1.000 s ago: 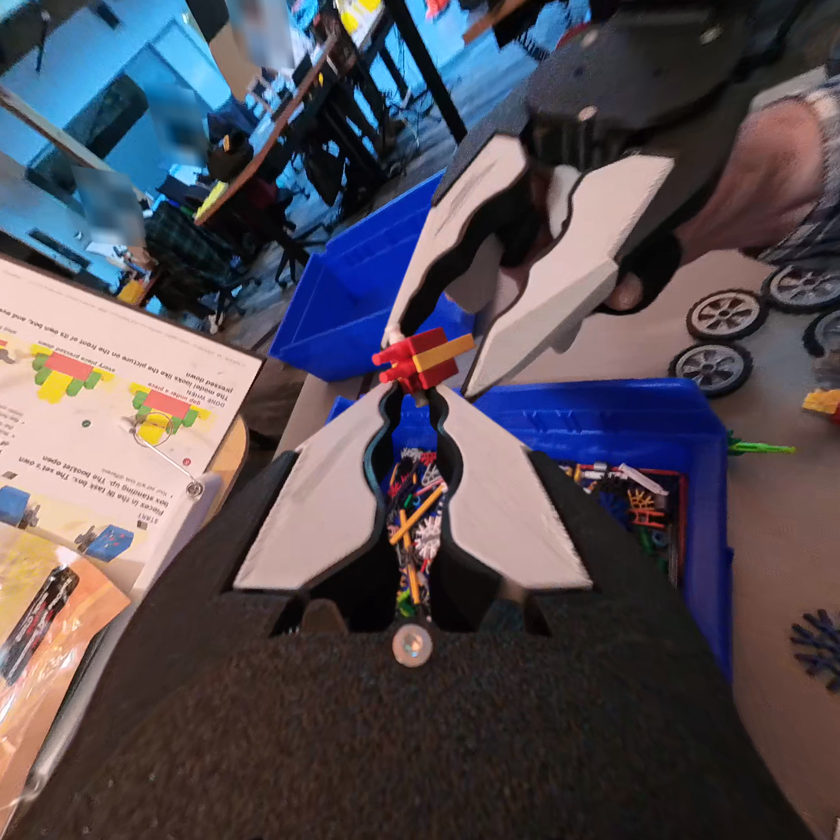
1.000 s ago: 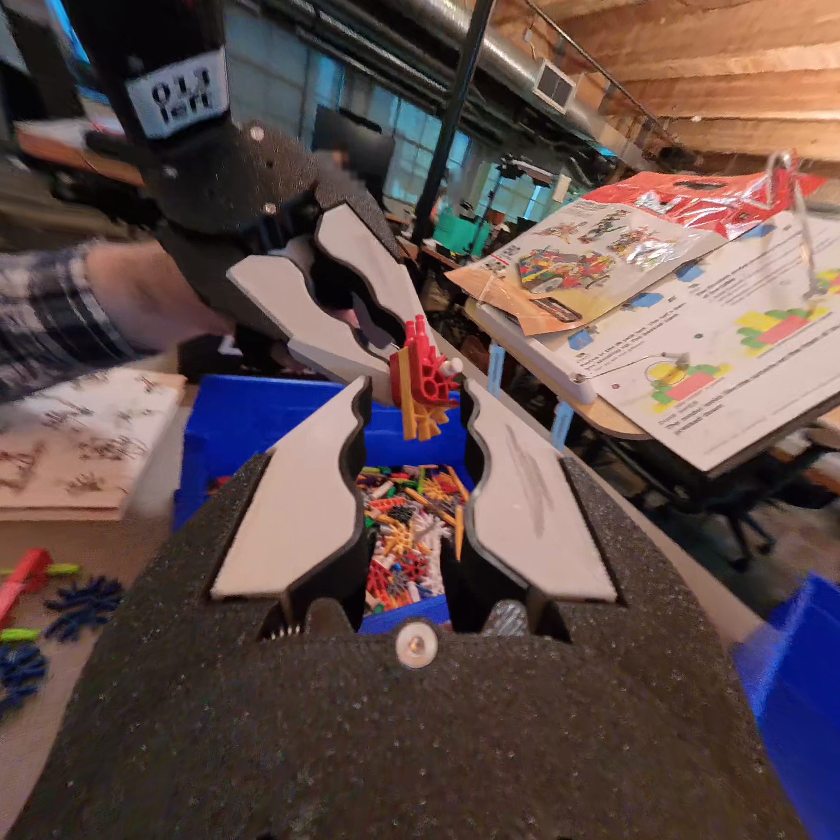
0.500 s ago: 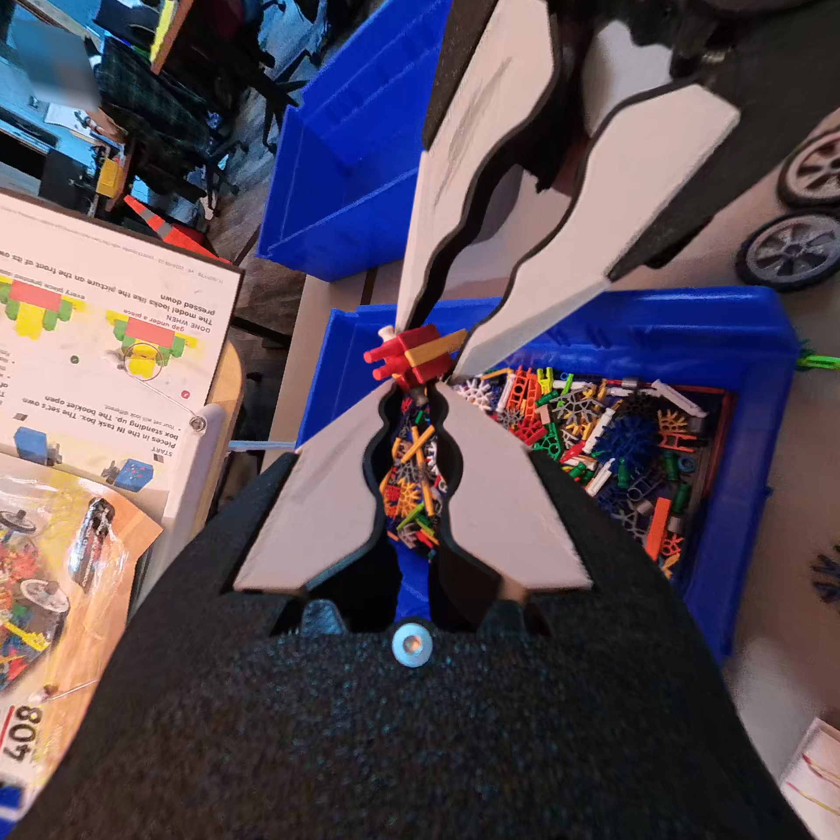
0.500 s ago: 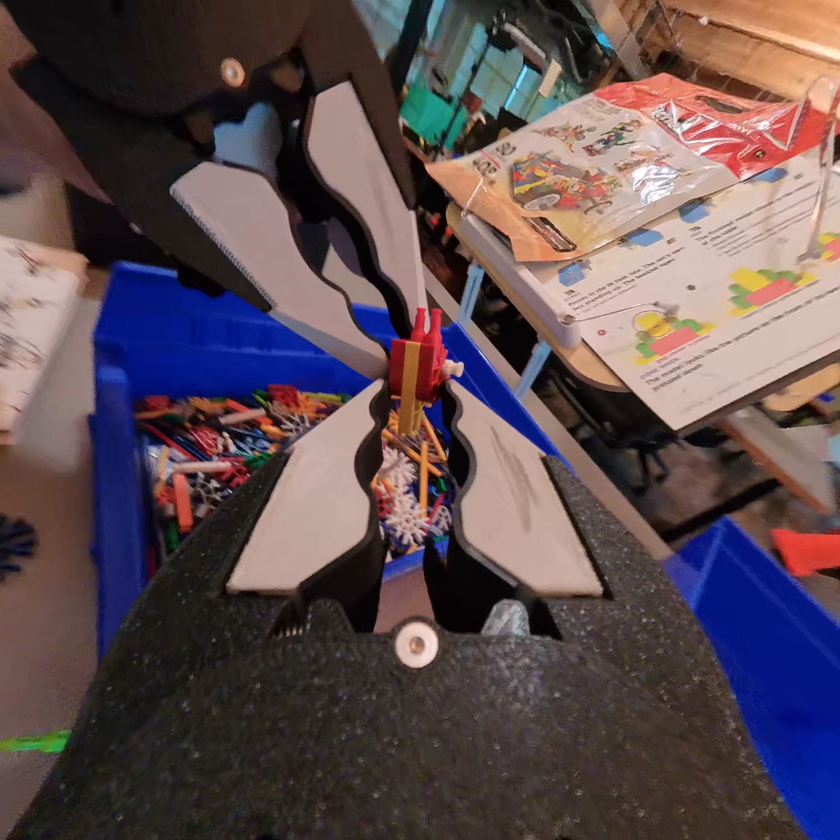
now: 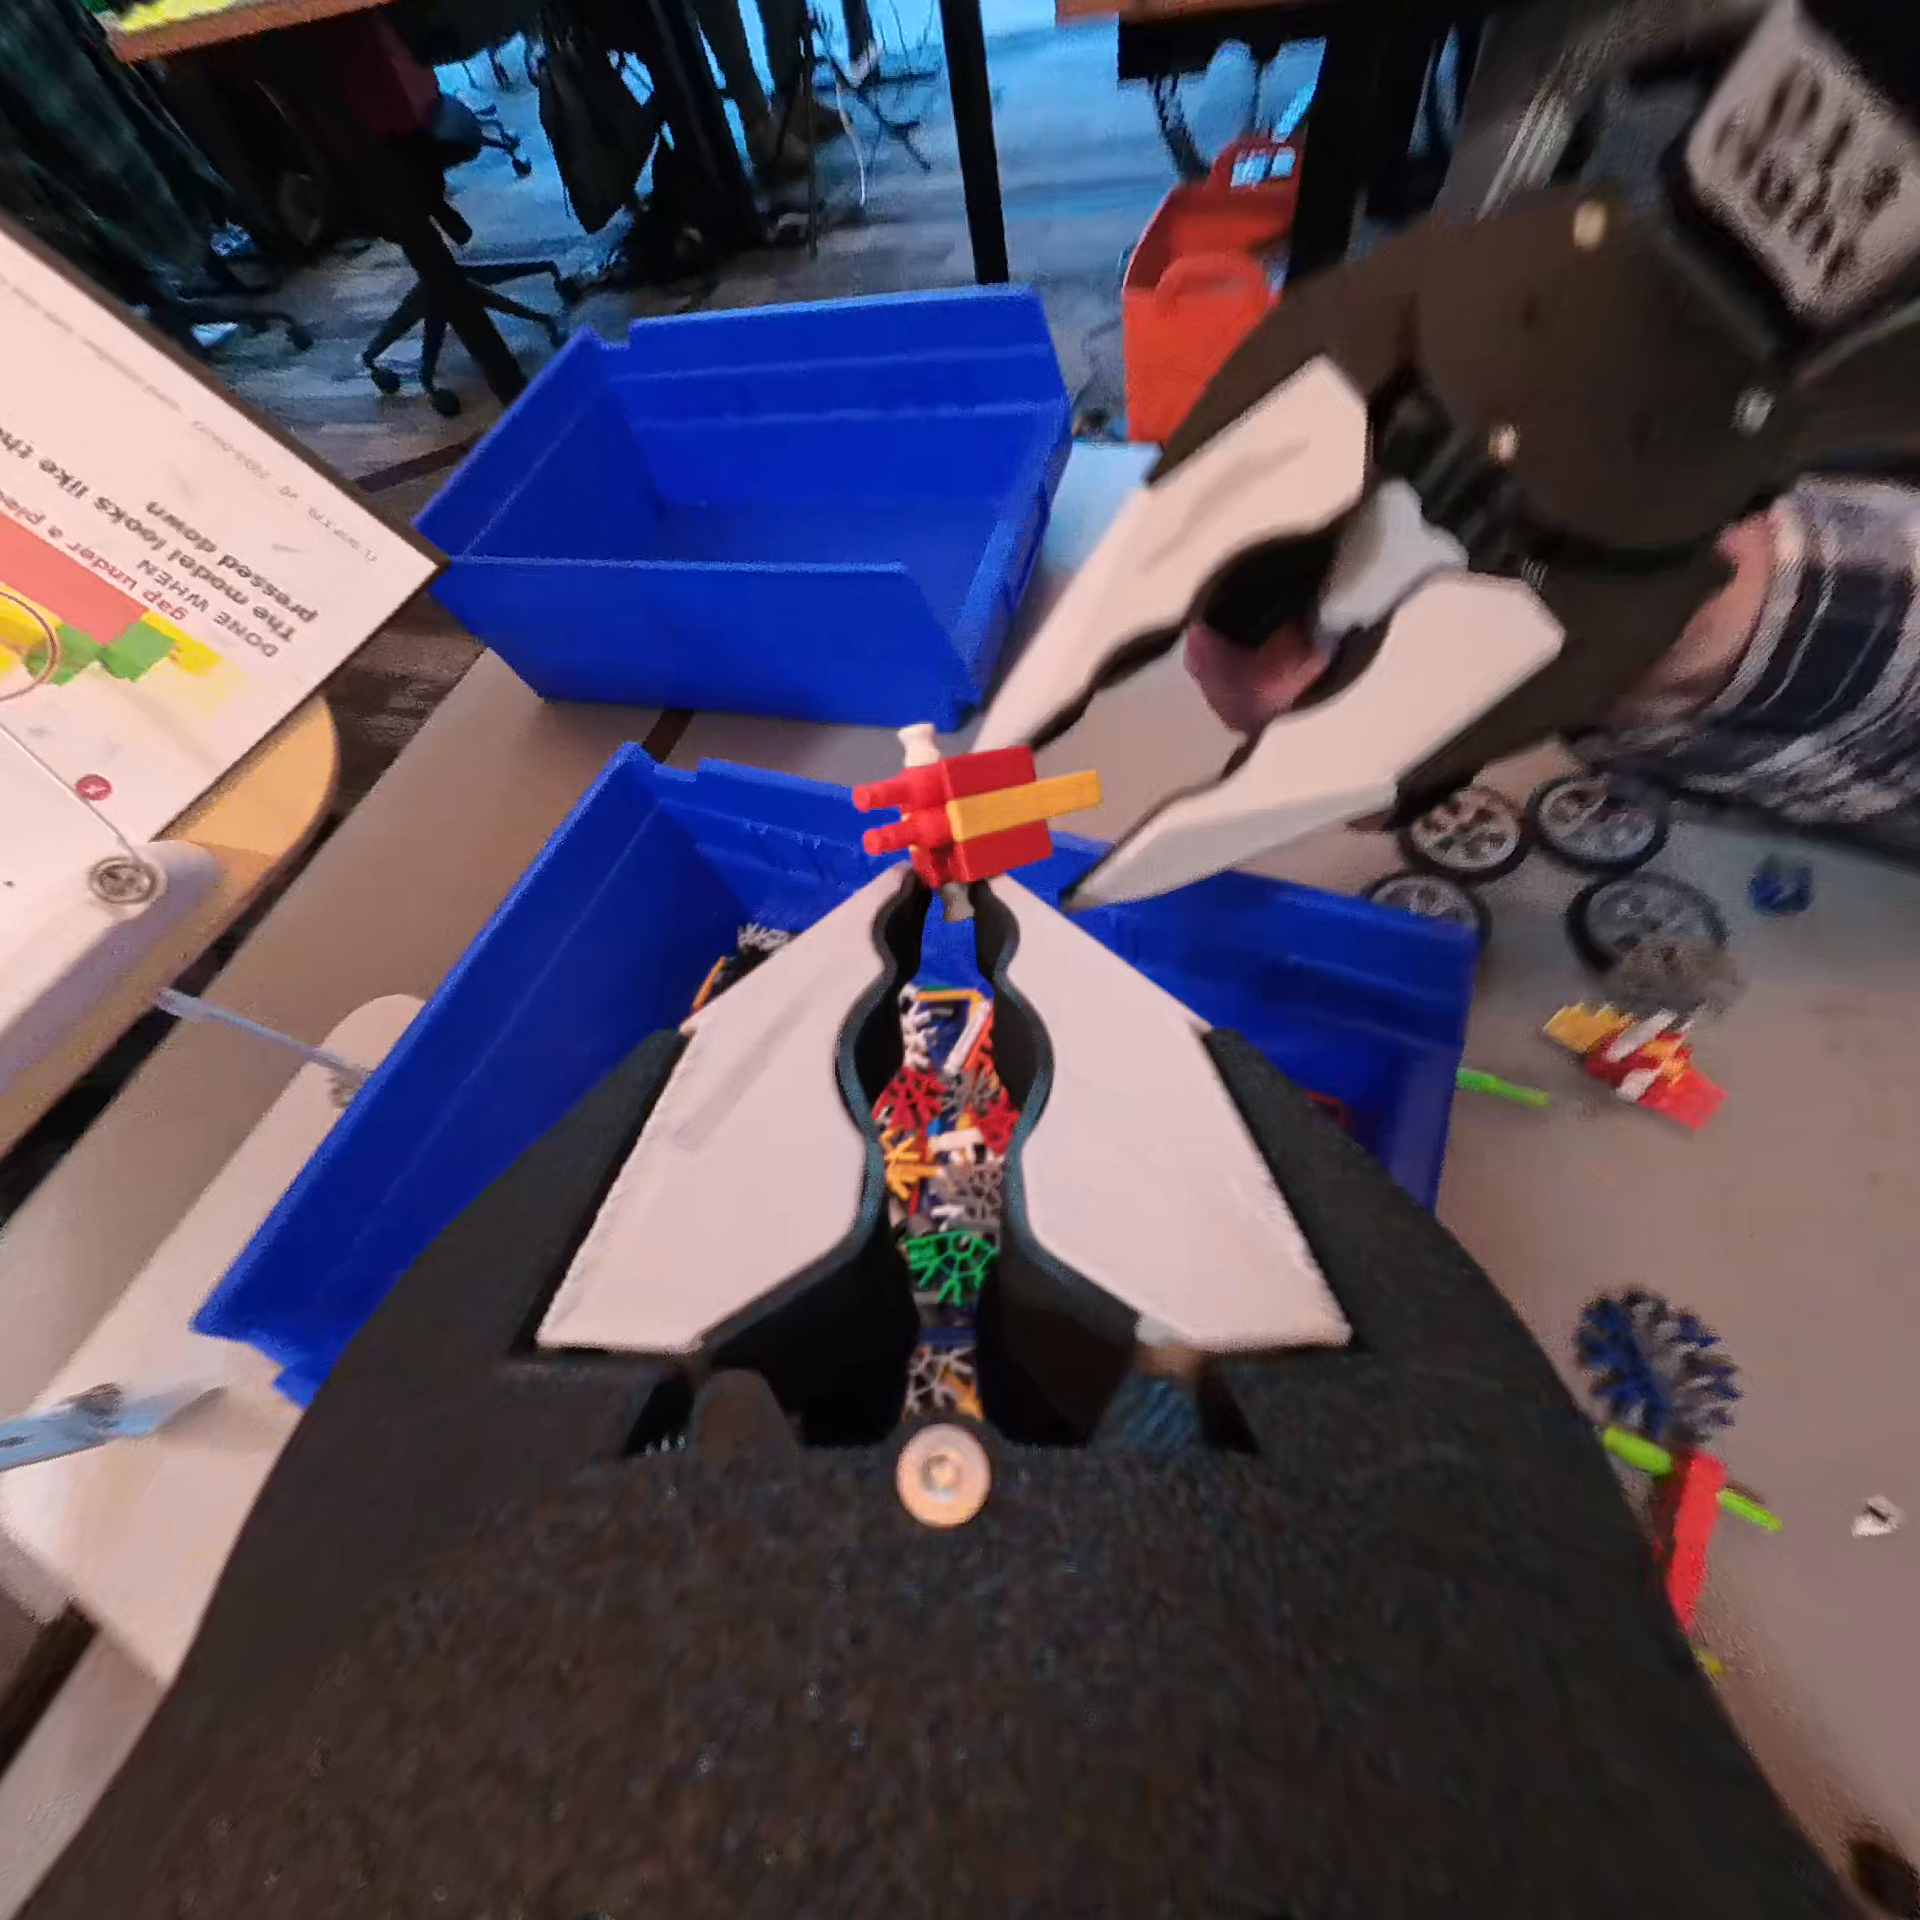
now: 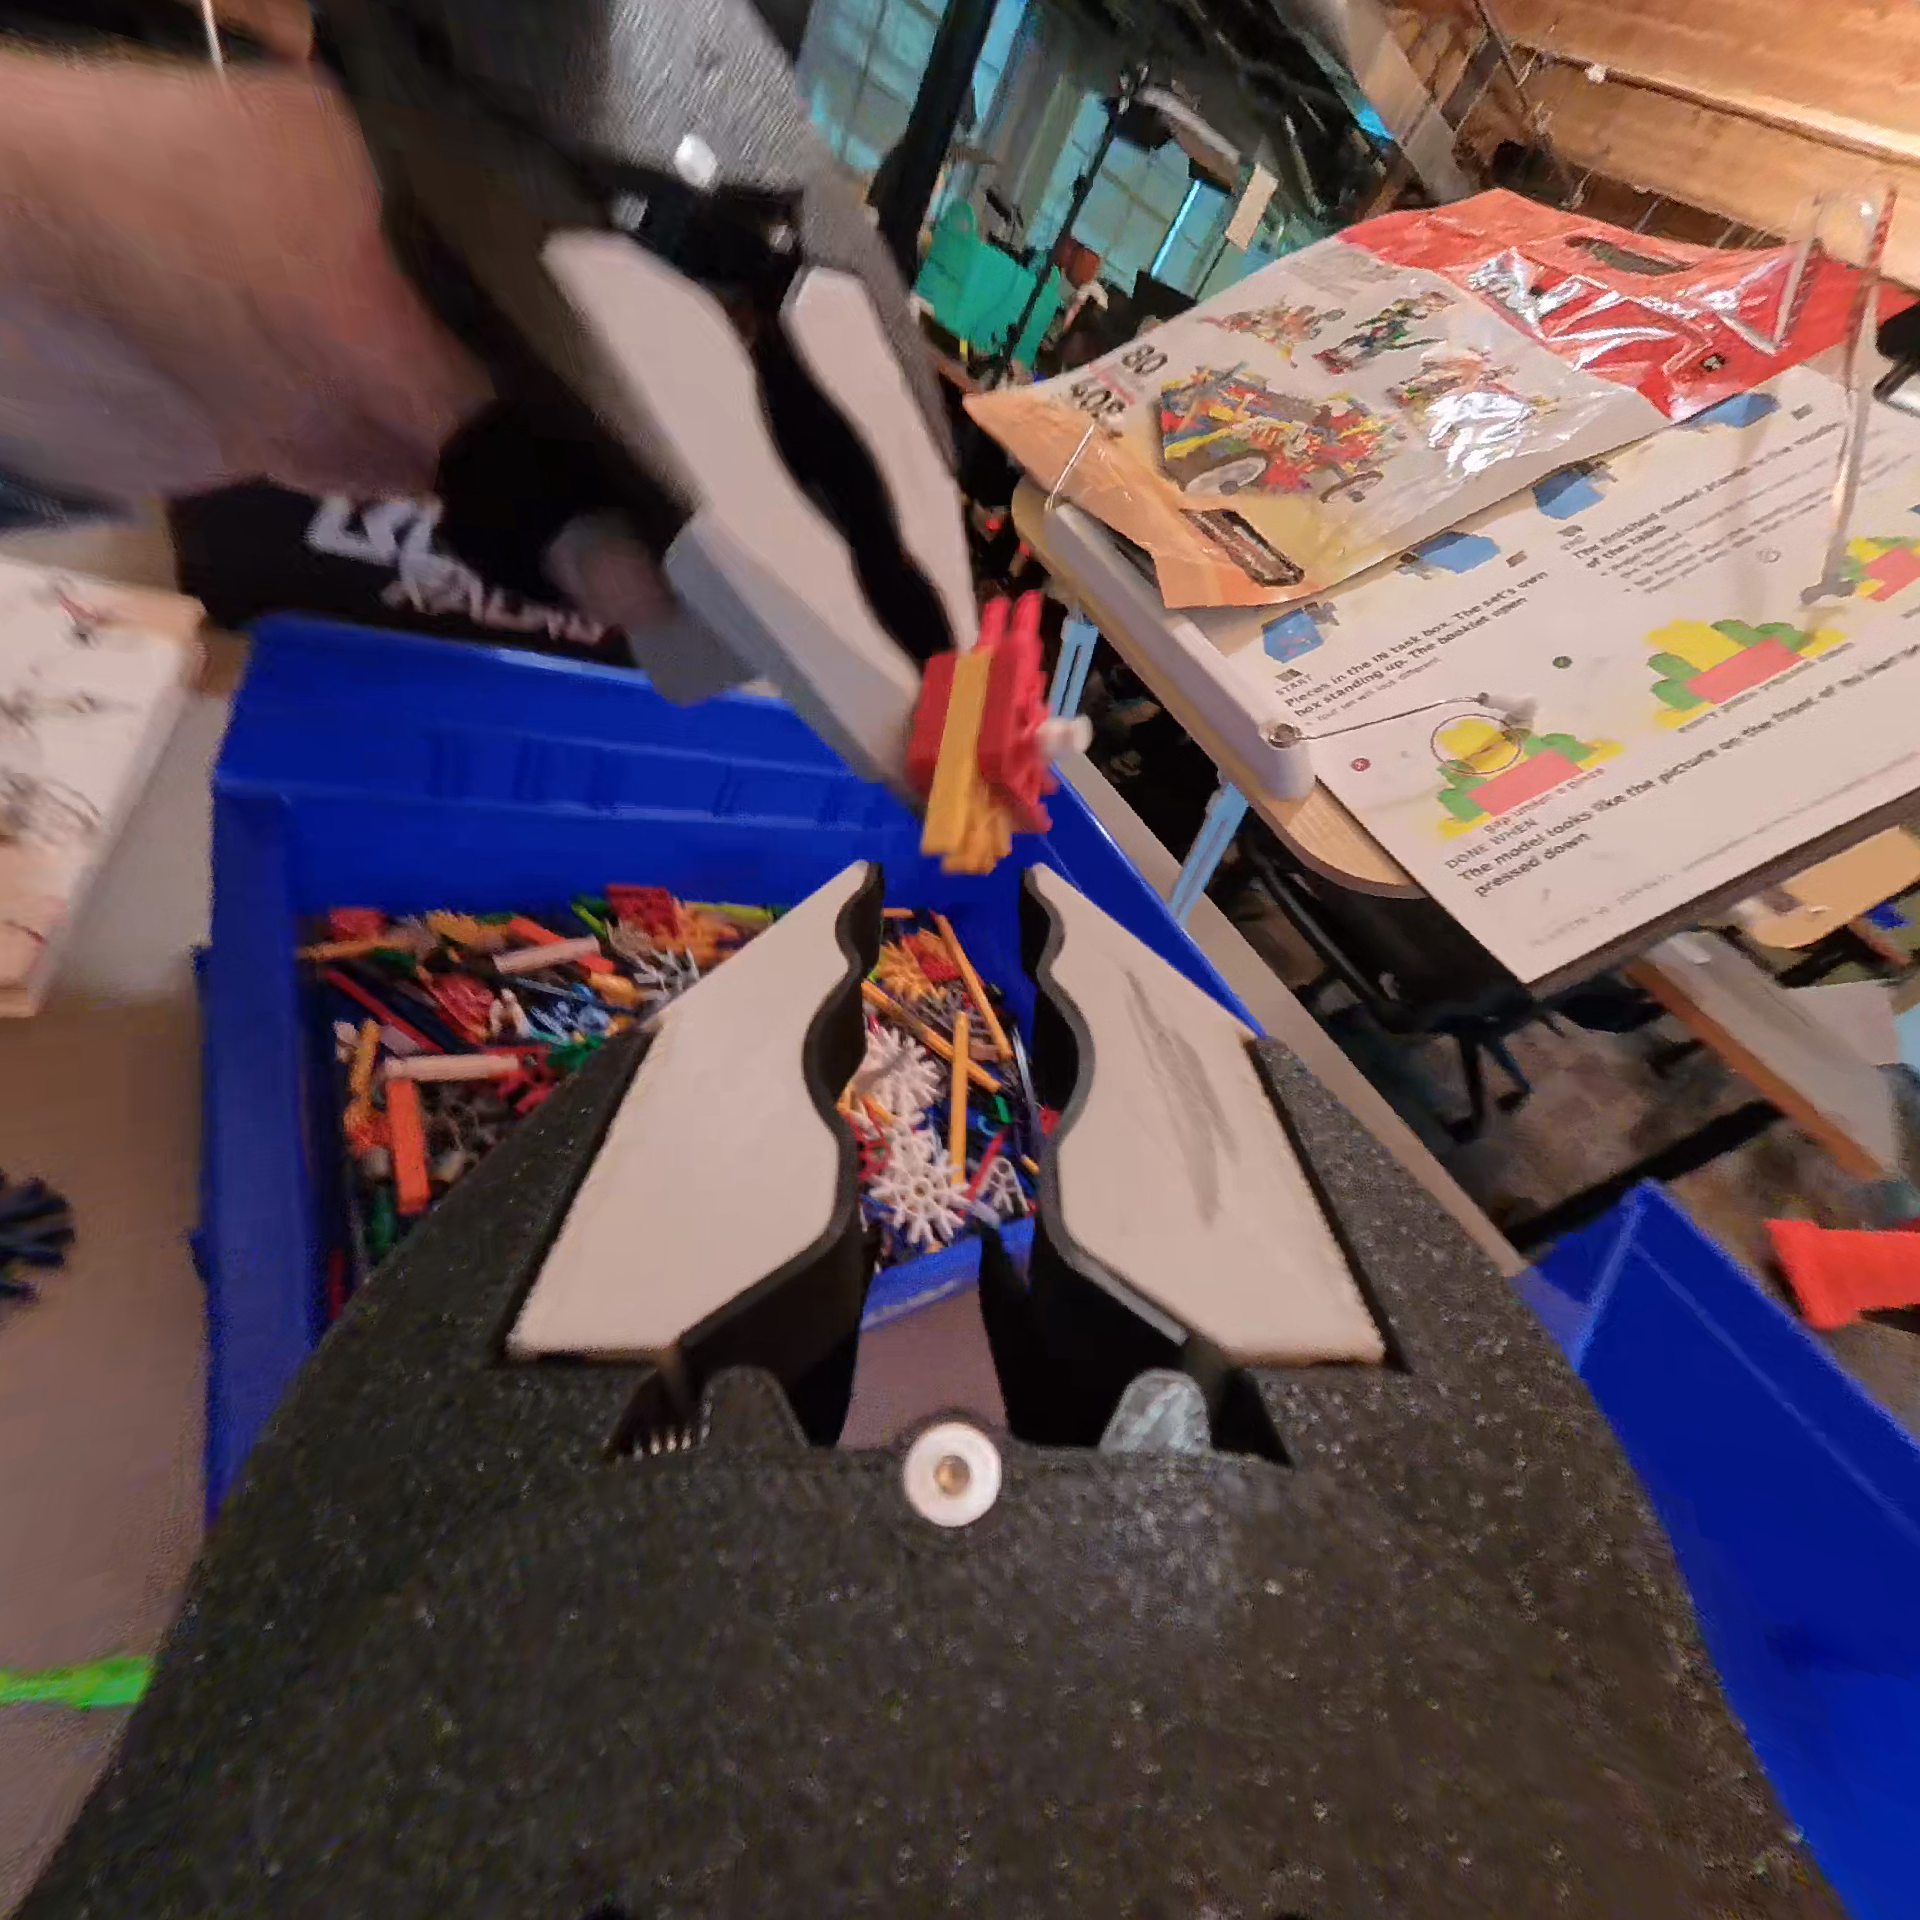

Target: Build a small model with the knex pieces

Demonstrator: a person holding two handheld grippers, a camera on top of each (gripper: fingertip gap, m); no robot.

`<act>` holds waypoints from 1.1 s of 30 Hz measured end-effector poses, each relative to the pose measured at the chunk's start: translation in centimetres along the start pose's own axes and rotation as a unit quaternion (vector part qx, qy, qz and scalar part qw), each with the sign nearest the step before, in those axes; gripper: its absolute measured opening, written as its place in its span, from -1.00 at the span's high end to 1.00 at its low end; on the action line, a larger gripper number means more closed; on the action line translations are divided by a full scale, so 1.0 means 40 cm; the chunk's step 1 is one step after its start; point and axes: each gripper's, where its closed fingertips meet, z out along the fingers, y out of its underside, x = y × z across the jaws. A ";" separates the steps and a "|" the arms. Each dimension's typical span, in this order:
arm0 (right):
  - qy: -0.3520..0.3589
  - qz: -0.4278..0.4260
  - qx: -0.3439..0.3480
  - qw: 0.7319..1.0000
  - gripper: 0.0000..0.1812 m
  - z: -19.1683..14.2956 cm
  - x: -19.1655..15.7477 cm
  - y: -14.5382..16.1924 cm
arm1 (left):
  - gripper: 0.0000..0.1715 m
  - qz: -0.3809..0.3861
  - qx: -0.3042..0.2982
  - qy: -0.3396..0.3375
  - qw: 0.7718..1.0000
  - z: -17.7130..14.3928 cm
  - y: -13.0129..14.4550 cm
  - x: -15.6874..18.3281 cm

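My left gripper (image 5: 943,896) is closed down to a narrow slit at the tips, pinching the small stub under a red and yellow block piece (image 5: 971,816). The piece stands up above the fingertips, with two red pegs pointing left, a yellow bar pointing right and a white peg on top. It hangs over the far rim of the blue bin (image 5: 520,1049) full of mixed rods and connectors (image 5: 940,1143).

My right gripper (image 6: 951,883) is open, its fingers clearly apart and holding nothing. In its own view the block piece (image 6: 977,743) sits just beyond and above the gap between the tips, not touching them. In the left view the right gripper (image 5: 1039,810) comes in from the upper right, its tips just beside the yellow bar; I cannot tell whether one tip touches it.

In the right view the left gripper (image 6: 940,675) reaches down from the upper left, gripping the piece over the same bin (image 6: 249,935).

A second blue bin (image 5: 748,520) stands behind the first, apart from it. An instruction board (image 6: 1621,707) tilts up on a stand beside the bins, with a plastic bag (image 6: 1403,384) of printed sheets lying on it. Loose wheels (image 5: 1621,862) and small pieces (image 5: 1631,1060) lie on the table (image 5: 1538,1226) to the right.
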 end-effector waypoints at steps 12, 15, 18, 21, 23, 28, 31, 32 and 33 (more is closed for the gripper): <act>0.062 -0.077 -0.083 0.992 0.96 0.023 0.023 0.066 | 0.92 -0.031 -0.116 -0.030 0.992 0.031 0.119 -0.040; 0.073 -0.057 -0.091 0.992 0.94 0.014 0.049 0.078 | 0.88 -0.015 -0.171 -0.072 0.982 0.046 0.177 -0.070; 0.072 -0.036 -0.081 0.993 0.94 0.008 0.058 0.074 | 0.65 -0.021 -0.188 -0.085 0.978 0.053 0.196 -0.080; 0.081 -0.024 -0.082 0.993 0.94 -0.001 0.076 0.076 | 0.47 -0.016 -0.189 -0.097 0.977 0.041 0.185 -0.085; 0.083 -0.006 -0.070 0.994 0.94 -0.011 0.089 0.068 | 0.42 0.009 -0.171 -0.081 0.982 0.033 0.147 -0.057; 0.088 0.044 -0.048 0.994 0.94 -0.034 0.125 0.068 | 0.45 0.117 -0.115 0.123 0.979 0.026 0.052 0.210; 0.084 0.062 -0.039 0.994 0.94 -0.038 0.130 0.067 | 0.42 0.149 -0.115 0.206 0.960 0.047 0.045 0.352; 0.084 0.062 -0.038 0.994 0.94 -0.038 0.131 0.067 | 0.42 0.161 -0.128 0.228 0.952 0.061 0.059 0.392; 0.084 0.062 -0.040 0.994 0.94 -0.037 0.130 0.069 | 0.42 0.178 -0.145 0.244 0.942 0.075 0.079 0.426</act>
